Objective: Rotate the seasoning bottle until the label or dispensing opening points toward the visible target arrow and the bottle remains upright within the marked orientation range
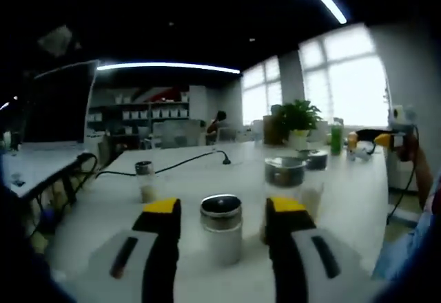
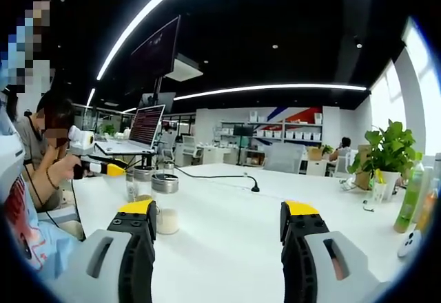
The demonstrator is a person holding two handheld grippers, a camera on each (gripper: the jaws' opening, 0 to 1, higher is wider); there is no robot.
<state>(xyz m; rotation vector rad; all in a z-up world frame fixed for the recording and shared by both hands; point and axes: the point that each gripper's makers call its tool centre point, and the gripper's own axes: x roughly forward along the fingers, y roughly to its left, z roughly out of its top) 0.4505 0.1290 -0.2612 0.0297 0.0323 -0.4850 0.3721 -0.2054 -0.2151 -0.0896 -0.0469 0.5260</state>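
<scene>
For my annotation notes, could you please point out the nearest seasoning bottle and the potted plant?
seasoning bottle [image 1: 221, 228], left gripper view, on its body.
potted plant [image 2: 388, 150], right gripper view, on its leaves.

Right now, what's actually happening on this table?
A person is working a white table with two handheld grippers. The left gripper is open, its jaws standing on either side of a seasoning bottle with a dark cap; whether they touch it cannot be told. The bottle stands upright. The right gripper is open over bare tabletop, holding nothing. More jars and a potted plant sit further back. No target arrow is apparent.
</scene>
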